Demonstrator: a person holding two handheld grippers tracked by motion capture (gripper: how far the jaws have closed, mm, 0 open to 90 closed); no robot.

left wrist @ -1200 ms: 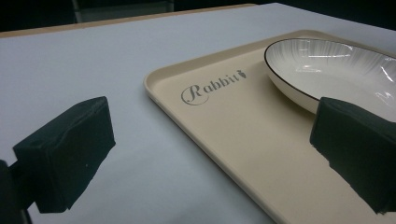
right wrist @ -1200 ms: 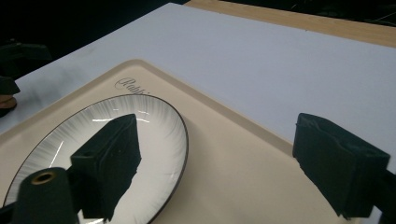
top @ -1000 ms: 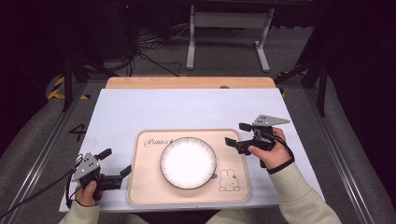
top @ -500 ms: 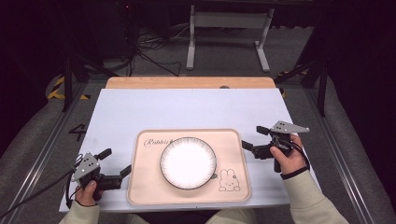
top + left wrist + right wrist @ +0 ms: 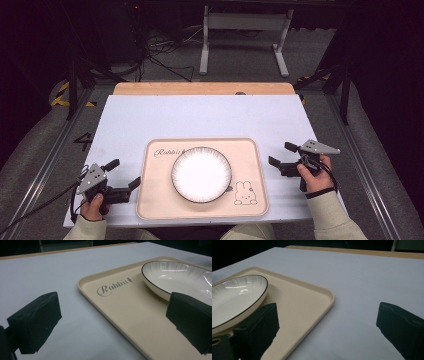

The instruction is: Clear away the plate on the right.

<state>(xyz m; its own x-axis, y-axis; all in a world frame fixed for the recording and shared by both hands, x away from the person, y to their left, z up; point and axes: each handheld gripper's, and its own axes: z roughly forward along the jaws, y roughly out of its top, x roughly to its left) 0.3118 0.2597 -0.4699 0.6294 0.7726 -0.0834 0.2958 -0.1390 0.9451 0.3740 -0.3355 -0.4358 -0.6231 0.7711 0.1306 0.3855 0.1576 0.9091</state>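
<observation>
A white plate (image 5: 201, 174) with a thin dark rim sits in the middle of a beige tray (image 5: 161, 204) printed with "Rabbit" and a small rabbit. My left gripper (image 5: 123, 174) rests open at the tray's left edge, low on the table. The left gripper view has the plate (image 5: 180, 280) behind its right jaw and the tray (image 5: 125, 312) between the jaws. My right gripper (image 5: 282, 154) is open just right of the tray, nothing between its jaws. In the right gripper view, the plate (image 5: 234, 297) lies at left on the tray (image 5: 312, 302).
A pale blue-white mat (image 5: 200, 117) covers the table, with a wooden strip (image 5: 200, 88) along the far edge. Beyond stand a metal stand (image 5: 240, 30) and floor cables (image 5: 165, 50). Broad bare mat lies behind the tray.
My right gripper has drawn back from over the tray's right part to the table right of the tray and lower. The left gripper has stayed put.
</observation>
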